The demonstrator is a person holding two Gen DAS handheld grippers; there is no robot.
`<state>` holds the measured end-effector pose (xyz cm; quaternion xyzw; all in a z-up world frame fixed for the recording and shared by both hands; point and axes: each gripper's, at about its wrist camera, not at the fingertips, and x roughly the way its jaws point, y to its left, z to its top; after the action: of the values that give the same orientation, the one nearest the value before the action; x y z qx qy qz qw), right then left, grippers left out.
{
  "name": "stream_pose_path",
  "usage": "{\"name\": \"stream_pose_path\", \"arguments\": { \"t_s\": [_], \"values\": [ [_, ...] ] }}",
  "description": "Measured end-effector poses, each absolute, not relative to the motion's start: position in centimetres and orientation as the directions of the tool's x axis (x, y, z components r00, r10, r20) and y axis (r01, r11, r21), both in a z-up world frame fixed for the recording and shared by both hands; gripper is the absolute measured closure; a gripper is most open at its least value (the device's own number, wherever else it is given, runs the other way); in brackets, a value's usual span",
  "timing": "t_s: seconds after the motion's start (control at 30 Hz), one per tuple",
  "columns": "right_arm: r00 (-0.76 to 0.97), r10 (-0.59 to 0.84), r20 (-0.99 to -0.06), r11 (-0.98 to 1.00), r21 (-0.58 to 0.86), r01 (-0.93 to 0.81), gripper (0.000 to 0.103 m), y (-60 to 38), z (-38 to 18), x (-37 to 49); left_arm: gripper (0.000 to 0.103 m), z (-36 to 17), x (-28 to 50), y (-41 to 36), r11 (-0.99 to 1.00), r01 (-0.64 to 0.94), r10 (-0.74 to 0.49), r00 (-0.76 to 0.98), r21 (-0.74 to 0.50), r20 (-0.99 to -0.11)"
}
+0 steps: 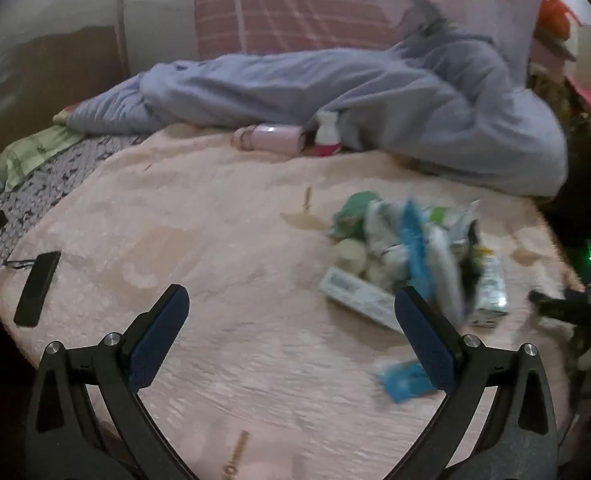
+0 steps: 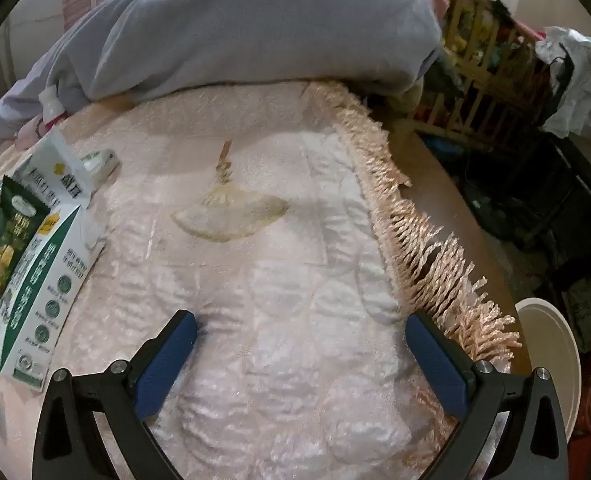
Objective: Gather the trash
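A bed covered by a pale pink quilt (image 1: 215, 208) fills both views, with a grey-blue duvet (image 1: 335, 92) bunched along its far side. The trash sits in a loose pile (image 1: 407, 248) on the quilt, ahead and to the right of the left gripper (image 1: 291, 312), whose blue-padded jaws stand wide apart and hold nothing. The pile looks like crumpled snack wrappers, a flat white box (image 1: 355, 294) at its near edge, pale balled tissues and a small carton; a blue wrapper (image 1: 405, 376) lies apart, just beside the gripper's right finger. The right gripper (image 2: 301, 344) is likewise spread wide and empty, low over bare quilt near the fringed edge (image 2: 423, 240), with a milk carton (image 2: 43, 264) and a green snack bag (image 2: 7, 236) at the left of its view, touching each other. A white bin rim (image 2: 551, 344) shows past the fringe. All of this probably weighs very little. The wrappers should be thin, slick and crinkly, so pinching a folded edge or crumpled ridge seems safest. The cartons seem stiff but crushable, best taken across their narrow sides. The soft quilt may give under the fingers
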<state>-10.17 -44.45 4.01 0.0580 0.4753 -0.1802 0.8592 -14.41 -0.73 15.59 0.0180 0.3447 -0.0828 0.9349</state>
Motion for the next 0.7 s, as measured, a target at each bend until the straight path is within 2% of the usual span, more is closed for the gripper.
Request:
{"name": "stream_pose_path", "arguments": {
  "t_s": [0.13, 0.37, 0.53, 0.7],
  "values": [
    [0.511, -0.217, -0.832, 0.938, -0.033, 0.344, 0.0, -43.1, 6.0, -12.2, 0.001, 17.0, -16.3, -2.3, 0.978, 0.206, -0.171, 0.765, -0.016, -0.621],
    [0.698, -0.185, -0.692, 0.954, 0.045, 0.297, 0.0, -37.3, 13.0, -18.3, 0.001, 20.1, -18.5, -3.3, 0.975, 0.22, -0.187, 0.815, -0.005, -0.548],
    [0.789, -0.158, -0.594, 0.965, 0.076, 0.25, 0.0, -33.9, 17.6, -19.6, 0.001, 22.0, -19.7, -3.1, 0.976, 0.219, -0.195, 0.841, -0.011, -0.505],
    [0.839, -0.162, -0.519, 0.974, 0.053, 0.221, 0.0, -30.8, 21.3, -20.2, 0.001, 22.9, -20.4, -3.3, 0.977, 0.211, -0.192, 0.861, -0.013, -0.471]
  ]
}}
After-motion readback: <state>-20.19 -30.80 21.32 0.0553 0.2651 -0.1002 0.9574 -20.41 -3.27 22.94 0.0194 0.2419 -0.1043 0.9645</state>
